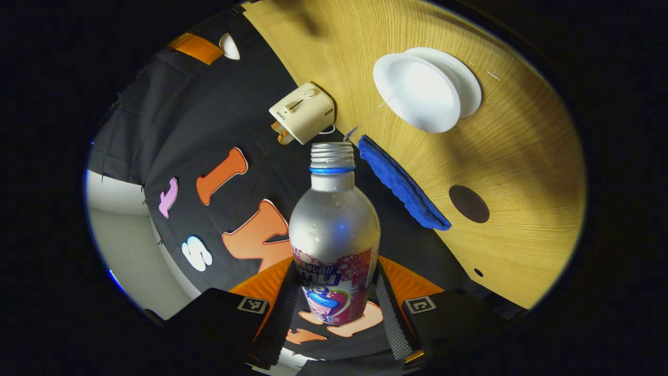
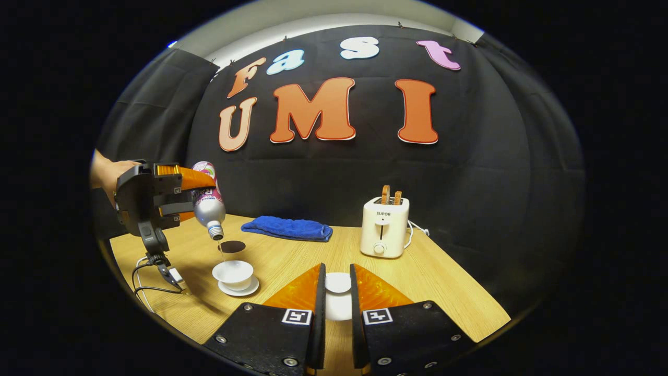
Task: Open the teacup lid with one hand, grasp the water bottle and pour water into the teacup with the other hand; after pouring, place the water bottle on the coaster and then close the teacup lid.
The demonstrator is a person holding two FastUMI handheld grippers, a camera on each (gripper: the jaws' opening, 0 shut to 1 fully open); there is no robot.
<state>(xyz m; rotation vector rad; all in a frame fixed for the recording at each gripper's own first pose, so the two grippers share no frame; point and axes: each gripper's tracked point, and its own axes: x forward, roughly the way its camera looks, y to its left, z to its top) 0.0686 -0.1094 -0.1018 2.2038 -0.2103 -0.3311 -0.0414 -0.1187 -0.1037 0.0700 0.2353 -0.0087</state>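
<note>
Right gripper view: left gripper (image 2: 201, 196) pinches the smooth, slippery water bottle (image 2: 209, 201) mid-body, tipped above the fragile teacup (image 2: 233, 273), while right gripper (image 2: 337, 292) clamps the light lid (image 2: 338, 282).

Cloth-walled booth (image 2: 496, 172), tabletop toaster (image 2: 384, 226)

Teacup (image 2: 233, 272) on saucer (image 2: 245, 289), coaster (image 2: 231, 246) behind, towel (image 2: 287, 228) left of toaster (image 2: 385, 227)
</note>
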